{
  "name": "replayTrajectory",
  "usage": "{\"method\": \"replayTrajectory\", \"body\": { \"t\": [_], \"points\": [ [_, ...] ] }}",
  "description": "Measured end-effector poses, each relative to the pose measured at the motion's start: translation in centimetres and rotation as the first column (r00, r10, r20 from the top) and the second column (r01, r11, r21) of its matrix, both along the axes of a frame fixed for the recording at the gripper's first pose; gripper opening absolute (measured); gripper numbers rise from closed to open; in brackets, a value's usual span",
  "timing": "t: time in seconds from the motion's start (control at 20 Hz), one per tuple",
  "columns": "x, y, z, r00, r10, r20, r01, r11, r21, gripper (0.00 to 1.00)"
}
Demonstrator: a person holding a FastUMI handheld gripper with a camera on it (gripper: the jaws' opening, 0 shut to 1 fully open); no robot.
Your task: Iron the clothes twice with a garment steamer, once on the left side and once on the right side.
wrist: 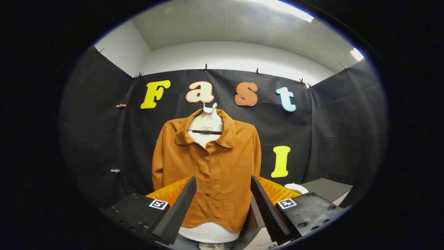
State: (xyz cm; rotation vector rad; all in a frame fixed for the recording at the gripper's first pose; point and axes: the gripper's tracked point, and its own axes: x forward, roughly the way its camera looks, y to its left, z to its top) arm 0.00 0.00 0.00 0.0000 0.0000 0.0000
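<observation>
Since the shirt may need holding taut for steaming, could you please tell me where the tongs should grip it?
Probably the bottom hem of the orange shirt, from the front and below: it hangs as a free thin edge over the white form. The tongs are open, astride the button placket.

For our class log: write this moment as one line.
gripper: open, empty | shirt: hanging buttoned, beyond fingers | steaming: not begun

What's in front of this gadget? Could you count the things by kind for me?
Shirt, brown, buttoned, hanging beyond the open gripper: 1
Hanger, white, inside the collar: 1
White rounded object, partly hidden beyond one finger; cannot tell what it is: 1
Dark tabletop beside the shirt: 1
Total: 4
</observation>
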Motion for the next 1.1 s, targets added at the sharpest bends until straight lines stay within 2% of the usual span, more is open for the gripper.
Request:
{"method": "replayTrajectory", "body": {
  "t": [1.1],
  "points": [
    [0.09, 0.90, -0.72, 0.999, -0.032, -0.025, 0.032, 0.999, -0.005, 0.98]
  ]
}}
